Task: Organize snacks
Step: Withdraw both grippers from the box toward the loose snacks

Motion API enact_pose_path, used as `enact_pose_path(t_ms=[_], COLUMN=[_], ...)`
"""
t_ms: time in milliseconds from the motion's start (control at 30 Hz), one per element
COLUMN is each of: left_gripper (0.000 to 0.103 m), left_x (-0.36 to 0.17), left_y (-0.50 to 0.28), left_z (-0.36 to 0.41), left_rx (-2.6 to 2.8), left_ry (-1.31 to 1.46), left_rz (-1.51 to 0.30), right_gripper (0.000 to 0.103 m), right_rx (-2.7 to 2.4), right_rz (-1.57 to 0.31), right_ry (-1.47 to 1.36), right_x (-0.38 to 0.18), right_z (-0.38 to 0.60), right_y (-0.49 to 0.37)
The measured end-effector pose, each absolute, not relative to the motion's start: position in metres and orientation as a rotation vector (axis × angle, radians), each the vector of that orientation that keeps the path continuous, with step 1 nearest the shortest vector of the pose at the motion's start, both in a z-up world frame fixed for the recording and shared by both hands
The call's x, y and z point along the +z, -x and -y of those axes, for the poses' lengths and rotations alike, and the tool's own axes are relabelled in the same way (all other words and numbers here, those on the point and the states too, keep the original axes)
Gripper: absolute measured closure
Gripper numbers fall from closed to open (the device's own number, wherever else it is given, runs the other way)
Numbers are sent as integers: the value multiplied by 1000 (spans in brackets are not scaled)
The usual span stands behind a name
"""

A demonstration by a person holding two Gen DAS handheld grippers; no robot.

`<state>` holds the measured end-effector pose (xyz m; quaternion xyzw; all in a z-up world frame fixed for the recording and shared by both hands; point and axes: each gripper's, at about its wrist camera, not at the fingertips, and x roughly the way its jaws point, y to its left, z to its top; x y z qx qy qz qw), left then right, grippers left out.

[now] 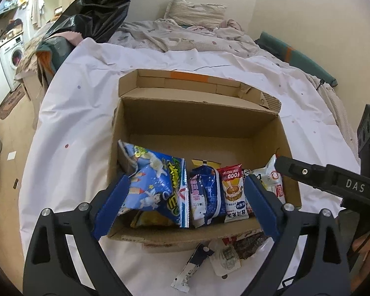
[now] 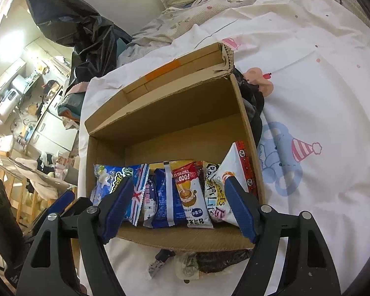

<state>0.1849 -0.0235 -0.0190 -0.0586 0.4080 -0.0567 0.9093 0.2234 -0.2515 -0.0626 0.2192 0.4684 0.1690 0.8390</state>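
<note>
Nearest the cameras, three loose items lie on the white bed sheet against the front wall of the cardboard box: a slim blue-and-white stick pack, a small clear sachet and a dark crinkled packet, the last partly tucked under the box edge and hard to read. These remain to be sorted, and they look easy to miss or crush if the box is nudged forward.

Above them, both tools stand released. The left gripper hangs with its blue pads spread either side of the row, gripping nothing; the right gripper is likewise spread wide and empty, its pads framing the packs without pressing them.

Inside the box, a row of snacks stands along the near wall: a large blue chip bag leaning at the left, a dark blue pouch, a red-topped rice cake pack and a white cartoon-printed bag propped in the right corner. A yellow packet lies flat beneath the chip bag. The upright packs have only one another for support, so a careless brush from a withdrawing pad could topple the row.

The far half of the box is bare, its lid flap folded back.
</note>
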Motion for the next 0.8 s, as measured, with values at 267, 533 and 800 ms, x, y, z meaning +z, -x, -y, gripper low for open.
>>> enact_pose_path(t_ms=[267,533,800], left_gripper=[11,11,11], left_x=[-13,-12,-24], left_y=[-165,-143,-128], left_z=[10,0,-4], left_rx=[-78,-70,-52], left_ry=[113,146,159], left_rz=[-823,-847,-897], right_gripper=[24,24,24], right_rx=[355,343,377], right_rz=[-981,-990,-1032], right_ry=[-480,-511,-666], right_x=[-54,-52,-67], right_z=[257,265,278], right_y=[-199,-173,-147])
